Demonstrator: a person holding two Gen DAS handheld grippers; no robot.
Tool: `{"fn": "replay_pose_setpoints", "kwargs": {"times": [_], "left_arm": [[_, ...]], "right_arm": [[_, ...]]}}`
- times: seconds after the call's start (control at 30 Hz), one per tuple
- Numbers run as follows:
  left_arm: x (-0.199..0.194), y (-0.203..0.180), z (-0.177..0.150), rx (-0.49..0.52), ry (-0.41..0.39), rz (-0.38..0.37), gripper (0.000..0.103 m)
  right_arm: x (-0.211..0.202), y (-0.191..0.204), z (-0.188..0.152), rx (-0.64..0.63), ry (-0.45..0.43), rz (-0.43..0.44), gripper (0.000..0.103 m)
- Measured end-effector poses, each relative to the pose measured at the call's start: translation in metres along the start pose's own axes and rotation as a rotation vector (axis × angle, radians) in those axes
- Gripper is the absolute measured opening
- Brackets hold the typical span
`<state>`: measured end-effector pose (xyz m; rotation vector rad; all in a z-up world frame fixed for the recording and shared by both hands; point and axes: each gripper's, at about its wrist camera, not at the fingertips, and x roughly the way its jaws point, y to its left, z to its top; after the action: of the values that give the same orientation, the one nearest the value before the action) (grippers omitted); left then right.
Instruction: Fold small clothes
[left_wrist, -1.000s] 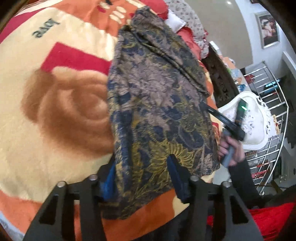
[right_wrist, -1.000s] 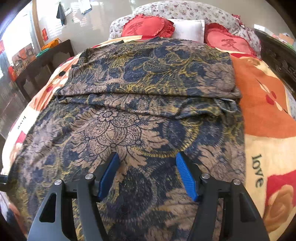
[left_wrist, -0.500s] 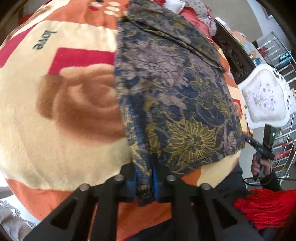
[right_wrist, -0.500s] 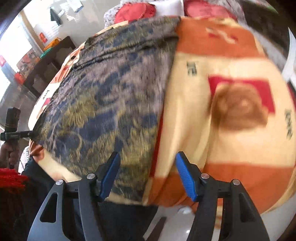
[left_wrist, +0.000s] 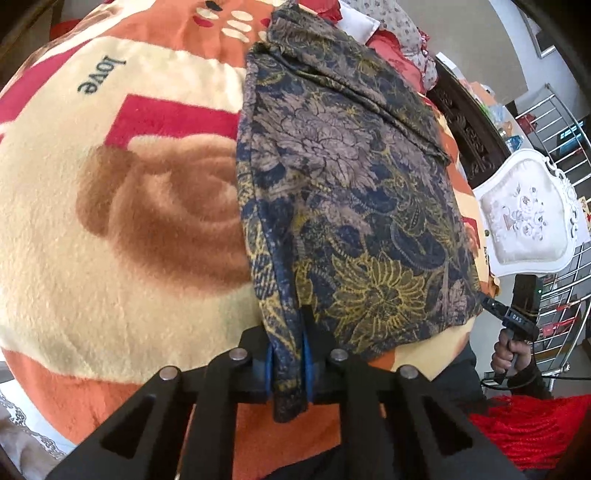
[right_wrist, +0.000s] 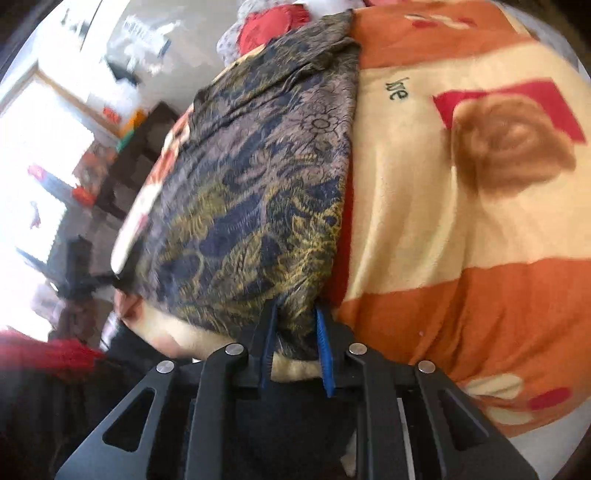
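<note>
Orange rose blanket (left_wrist: 110, 258); navy-gold floral garment (left_wrist: 351, 206) folded, corners pinched by left gripper (left_wrist: 288, 363), right gripper (right_wrist: 293, 350).

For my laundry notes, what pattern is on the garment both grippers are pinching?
Dark blue, tan and yellow floral print on the garment, clearest in the left wrist view.

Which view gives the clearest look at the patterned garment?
The left wrist view: the patterned garment is sharp, its folded layers and near edge visible, with the left gripper shut on one corner. The right wrist view shows it blurred, the right gripper clamped on its other near corner.
</note>
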<state>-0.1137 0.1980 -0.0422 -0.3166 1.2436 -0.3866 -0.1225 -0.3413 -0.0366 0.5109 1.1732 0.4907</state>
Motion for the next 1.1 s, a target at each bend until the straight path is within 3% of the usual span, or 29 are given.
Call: {"fn": "replay_pose_setpoints", "kwargs": {"times": [0.1,0.3,0.63,0.7,0.83,0.97,1.1], "left_arm": [[-0.007,-0.002,-0.001,0.006,-0.03,0.002,0.006],[-0.047,0.011,-0.003,-0.056,-0.091,-0.058,0.005],[-0.077,-0.015,-0.027,0.056,-0.006,-0.106,0.005],[-0.077,-0.014,-0.015,0.046,-0.056,-0.12,0.006],[-0.066,-0.008,0.024,-0.027,-0.198,-0.078,0.006],[-0.044,-0.004,0.079,-0.107,-0.384,-0.004,0.006],[-0.015,-0.012,0.129,-0.122,-0.491,0.116,0.005]], "right_arm": [[-0.007,0.005,0.001,-0.013,-0.019,0.029,0.0],[-0.046,0.02,0.0,-0.056,-0.065,0.099,0.0],[-0.103,0.03,-0.005,-0.147,0.029,0.2,0.0],[-0.111,0.034,0.004,-0.185,0.013,0.173,0.0],[-0.1,0.027,0.037,-0.194,-0.084,0.115,0.0],[-0.075,0.023,0.082,-0.176,-0.216,0.019,0.0],[-0.043,0.028,0.138,-0.174,-0.345,-0.092,0.0]]}}
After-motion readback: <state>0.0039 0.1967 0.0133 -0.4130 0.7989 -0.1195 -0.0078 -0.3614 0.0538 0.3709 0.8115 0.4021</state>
